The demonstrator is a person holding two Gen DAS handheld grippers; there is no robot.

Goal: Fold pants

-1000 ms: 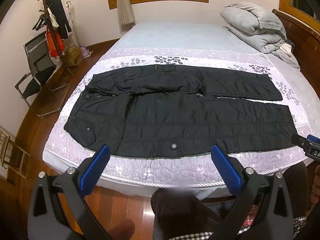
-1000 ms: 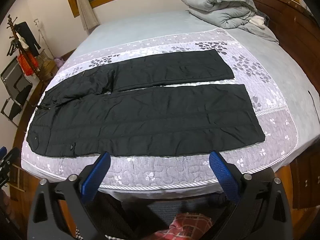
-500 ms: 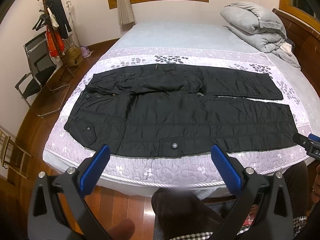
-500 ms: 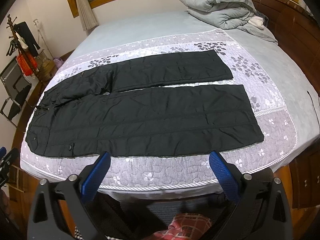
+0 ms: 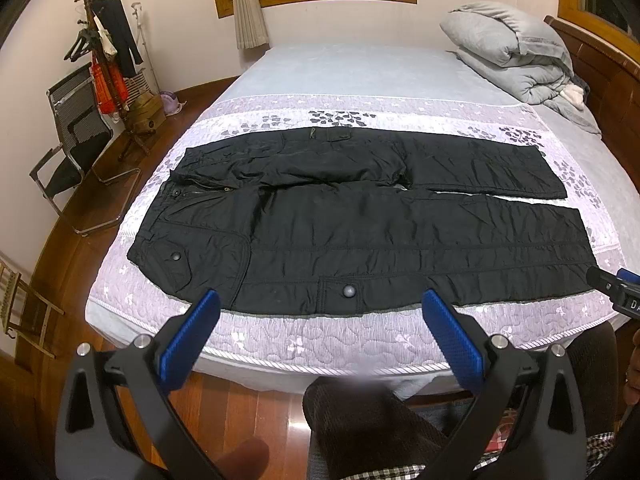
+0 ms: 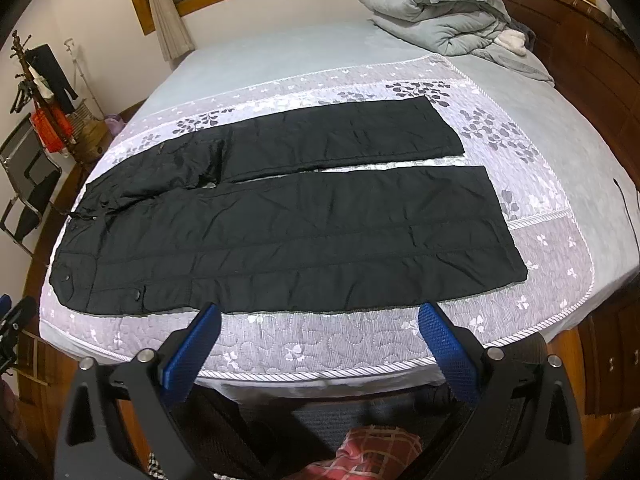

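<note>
Pants [image 5: 360, 232] flat on bed [image 5: 360, 76] | left gripper [image 5: 320, 304] spread, empty | right gripper [image 6: 320, 316] spread, empty

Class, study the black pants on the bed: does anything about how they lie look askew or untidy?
Mostly flat, but the pants are rumpled near the waist on the far side, where the fabric bunches. The far leg angles slightly away from the near one, leaving a narrow gap.

The only lettering to be read is white "DA" on the black body of the right claw [image 5: 624, 294], at the right edge of the left wrist view, where the frame cuts it off. Nothing else carries legible text, numbers or brand marks.
</note>
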